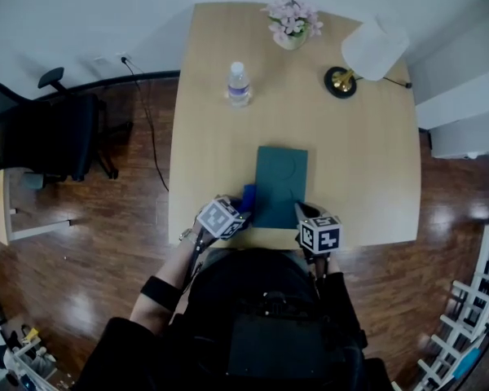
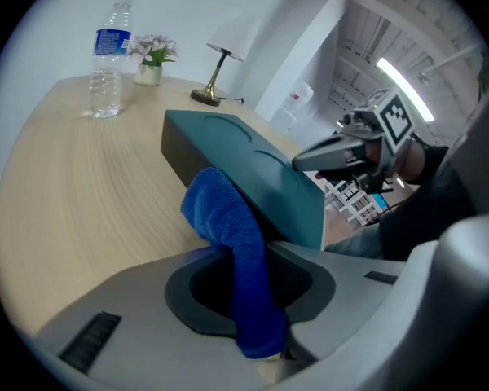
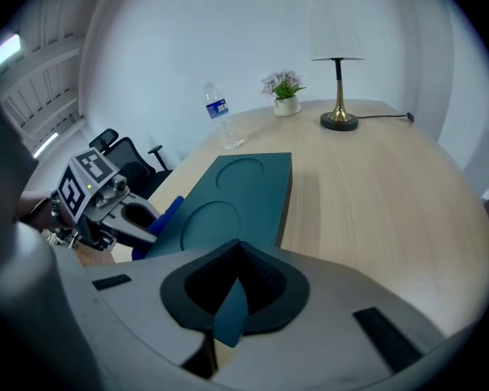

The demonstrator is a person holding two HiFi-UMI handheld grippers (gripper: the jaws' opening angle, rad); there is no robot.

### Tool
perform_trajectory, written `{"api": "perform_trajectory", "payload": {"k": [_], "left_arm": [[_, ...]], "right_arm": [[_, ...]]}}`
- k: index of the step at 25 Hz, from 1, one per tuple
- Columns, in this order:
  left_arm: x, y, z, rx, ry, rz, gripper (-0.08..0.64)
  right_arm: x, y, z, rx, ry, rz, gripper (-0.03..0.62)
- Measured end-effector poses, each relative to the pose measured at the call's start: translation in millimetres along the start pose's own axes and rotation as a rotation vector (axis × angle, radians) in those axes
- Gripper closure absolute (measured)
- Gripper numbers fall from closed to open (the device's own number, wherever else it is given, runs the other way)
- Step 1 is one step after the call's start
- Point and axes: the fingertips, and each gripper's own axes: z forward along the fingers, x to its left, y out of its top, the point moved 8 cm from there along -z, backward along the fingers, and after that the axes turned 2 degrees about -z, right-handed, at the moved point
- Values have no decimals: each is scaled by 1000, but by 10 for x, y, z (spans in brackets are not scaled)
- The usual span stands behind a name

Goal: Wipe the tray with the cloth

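Observation:
A dark teal tray with two round recesses lies near the table's front edge. Its near end looks tipped up off the wood in the left gripper view, tray. My right gripper is shut on the tray's near edge, tray. My left gripper is shut on a blue cloth, which hangs bunched against the tray's left side. From above, the left gripper with the cloth sits at the tray's near left corner, and the right gripper at its near right corner.
A water bottle, a pot of pink flowers and a brass lamp with a white shade stand at the table's far end. A black office chair and a cable are on the floor to the left.

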Motion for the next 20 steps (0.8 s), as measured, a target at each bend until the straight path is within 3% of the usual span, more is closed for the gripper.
{"api": "perform_trajectory", "payload": {"k": [8, 13, 15, 20], "left_arm": [[-424, -302, -111, 17, -120, 39, 465], [-349, -449, -233, 51, -166, 29, 465], [-134, -389, -325, 31, -110, 12, 463], [716, 361, -511, -89, 178, -5, 463]], "right_arm": [[-19, 11, 22, 0, -7, -2, 584], [-32, 19, 20, 12, 9, 1, 584], [-6, -1, 19, 14, 22, 3, 584], [31, 1, 12, -3, 36, 11, 584]]}}
